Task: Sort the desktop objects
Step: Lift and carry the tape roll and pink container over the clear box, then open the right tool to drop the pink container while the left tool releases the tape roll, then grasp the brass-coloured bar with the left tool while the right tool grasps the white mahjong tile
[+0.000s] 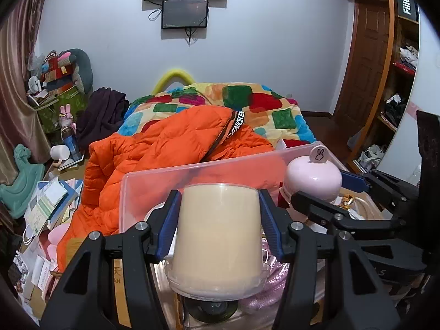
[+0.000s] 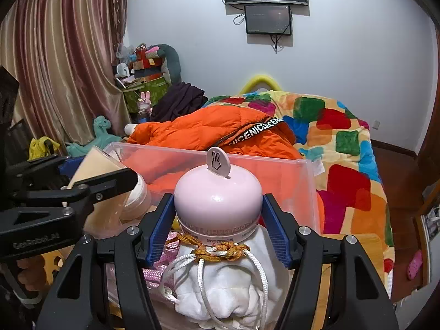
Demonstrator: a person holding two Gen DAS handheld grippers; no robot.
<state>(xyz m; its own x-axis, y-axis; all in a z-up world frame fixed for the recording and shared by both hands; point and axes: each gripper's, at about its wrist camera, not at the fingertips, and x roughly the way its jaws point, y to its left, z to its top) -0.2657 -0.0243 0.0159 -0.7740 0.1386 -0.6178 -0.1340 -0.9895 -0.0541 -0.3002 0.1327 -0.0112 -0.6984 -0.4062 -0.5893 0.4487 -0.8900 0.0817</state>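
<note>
I'm seeing an orange jacket (image 1: 165,148) lying across the patchwork blanket (image 1: 247,104) at twelve o'clock, a wall screen (image 2: 268,19) hanging above, and curtains (image 2: 68,63) draping at ten o'clock.

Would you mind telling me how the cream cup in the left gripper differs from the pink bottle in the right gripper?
The cream cup is a plain tapered shape with a clear lid at its near end; the pink bottle has a glossy domed cap with a rabbit tab. The cup is bare, while the bottle sits in a white drawstring pouch. Each is clamped between blue pads, in the left gripper and right gripper, over the clear bin.
</note>
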